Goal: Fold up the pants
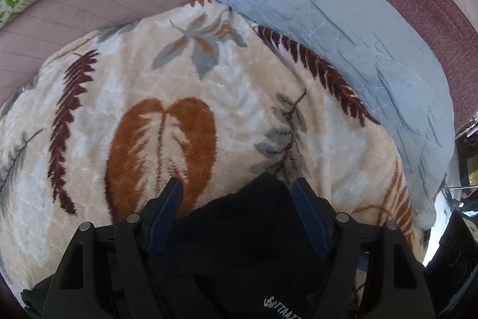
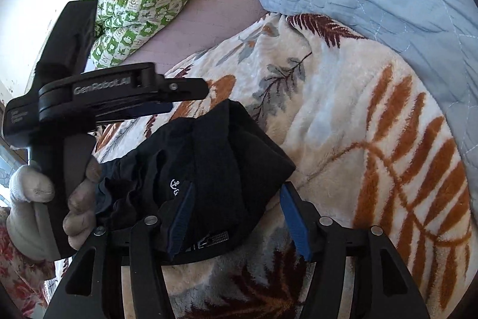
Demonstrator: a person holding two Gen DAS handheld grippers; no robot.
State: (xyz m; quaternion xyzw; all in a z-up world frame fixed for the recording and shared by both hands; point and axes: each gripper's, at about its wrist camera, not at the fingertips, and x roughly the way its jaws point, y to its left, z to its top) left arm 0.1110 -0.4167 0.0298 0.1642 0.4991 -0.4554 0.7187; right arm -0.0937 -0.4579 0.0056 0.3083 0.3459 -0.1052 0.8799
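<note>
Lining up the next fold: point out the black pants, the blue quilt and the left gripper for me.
black pants [image 2: 209, 169]: right wrist view, middle of the bunched fabric.
blue quilt [image 1: 343, 35]: left wrist view, its stitched top face.
left gripper [image 1: 237, 193]: left wrist view, midway between the open fingertips.

We see matt black cloth pants [image 2: 209, 163], a plush, faintly glossy fleece blanket [image 1: 239, 97], and matt black plastic tools [image 1: 237, 190].
</note>
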